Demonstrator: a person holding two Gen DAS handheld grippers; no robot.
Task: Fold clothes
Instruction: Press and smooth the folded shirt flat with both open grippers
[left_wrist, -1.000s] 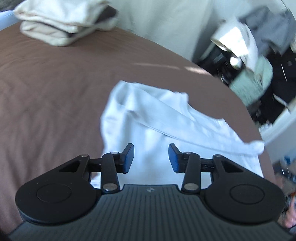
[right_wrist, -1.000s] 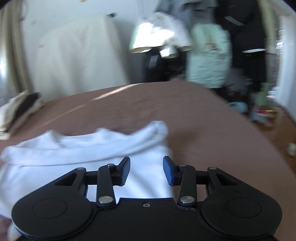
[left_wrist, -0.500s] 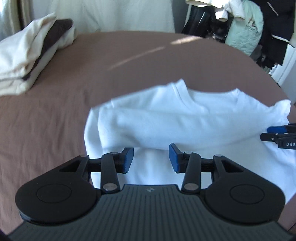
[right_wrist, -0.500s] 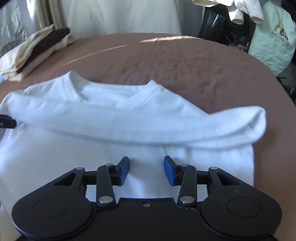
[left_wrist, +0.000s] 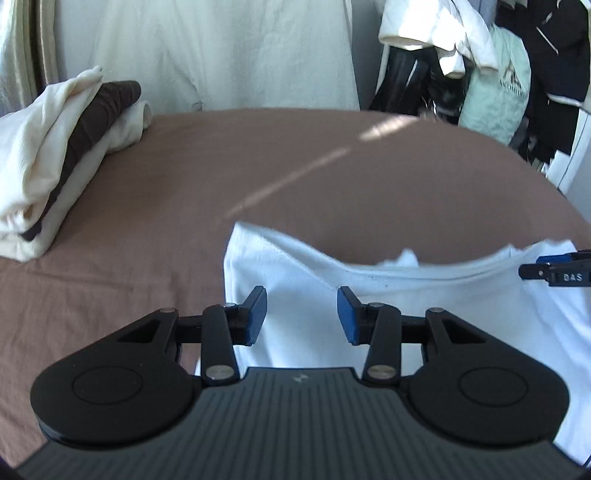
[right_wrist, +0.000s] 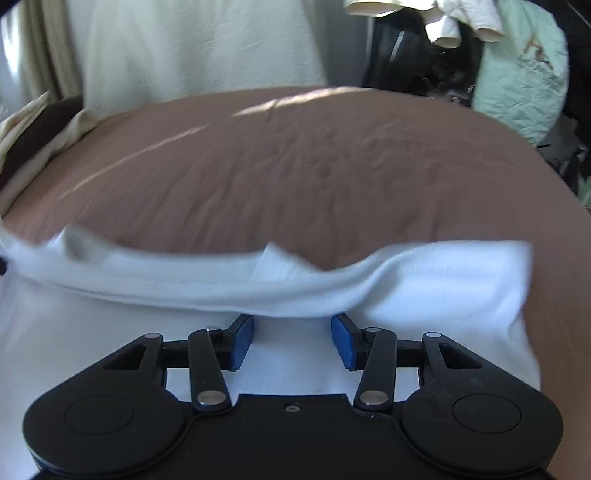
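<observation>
Left claw (left_wrist: 301, 314): blue pads parted, nothing between them, poised over the near left part of the white shirt (left_wrist: 443, 314).
Right claw (right_wrist: 291, 341): jaws have just been opening; pads apart and gripping nothing, their tips just under the shirt's folded-over band.
White shirt: lies on the brown bed (left_wrist: 258, 177) at its near side, the upper part doubled back toward the claws, its far edge rumpled.
Stack of cream and dark brown folded clothes (left_wrist: 55, 155): far left on the bed, well apart from the shirt.
Pale curtain (left_wrist: 221, 55): behind the bed.
Hanging garments (left_wrist: 498, 74): far right, beyond the bed.
</observation>
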